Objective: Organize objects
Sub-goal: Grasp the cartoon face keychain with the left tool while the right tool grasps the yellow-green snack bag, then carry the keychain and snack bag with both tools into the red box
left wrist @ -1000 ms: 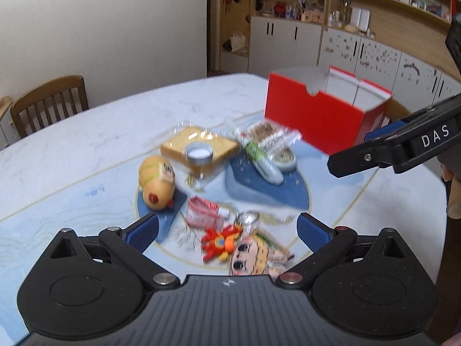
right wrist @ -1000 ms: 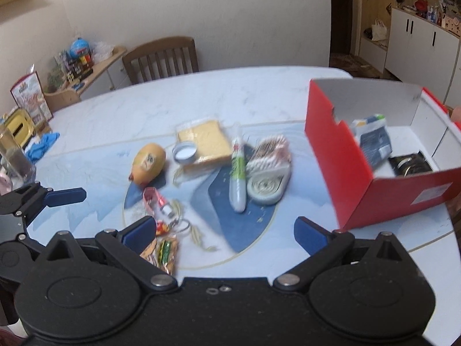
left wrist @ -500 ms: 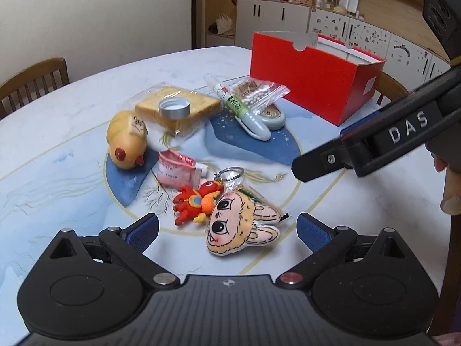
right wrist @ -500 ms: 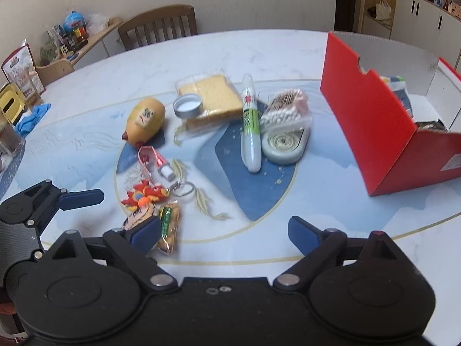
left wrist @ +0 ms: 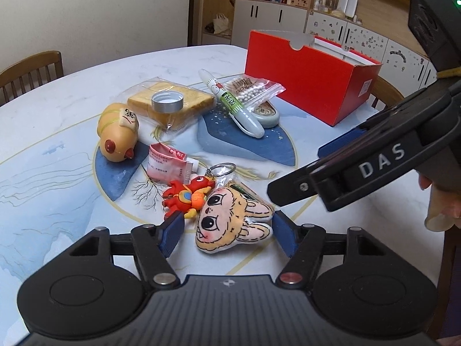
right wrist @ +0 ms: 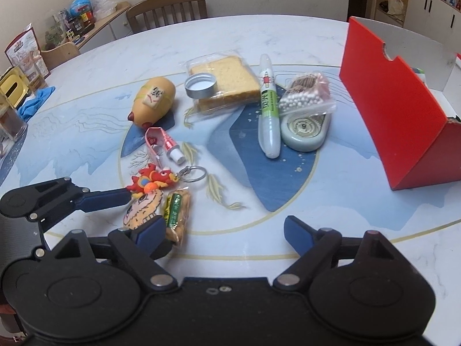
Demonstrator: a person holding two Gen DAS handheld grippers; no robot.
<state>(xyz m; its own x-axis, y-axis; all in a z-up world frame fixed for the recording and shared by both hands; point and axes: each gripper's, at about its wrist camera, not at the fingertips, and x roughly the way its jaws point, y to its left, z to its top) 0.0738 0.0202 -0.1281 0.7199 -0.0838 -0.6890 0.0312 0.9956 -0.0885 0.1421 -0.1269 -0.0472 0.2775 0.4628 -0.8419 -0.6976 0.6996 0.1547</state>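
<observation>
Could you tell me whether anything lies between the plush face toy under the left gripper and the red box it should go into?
The left gripper is closing around the plush face toy. Toward the red box, the right gripper reaches across above the table, and the pen and bead bag lie near that line; lifting clears them.

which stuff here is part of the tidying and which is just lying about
Job:
red box
rabbit plush keychain, between the closing left tongs
red dragon charm
glue pen
cotton swab bag

Lying about:
wooden chair
blue glove
</observation>
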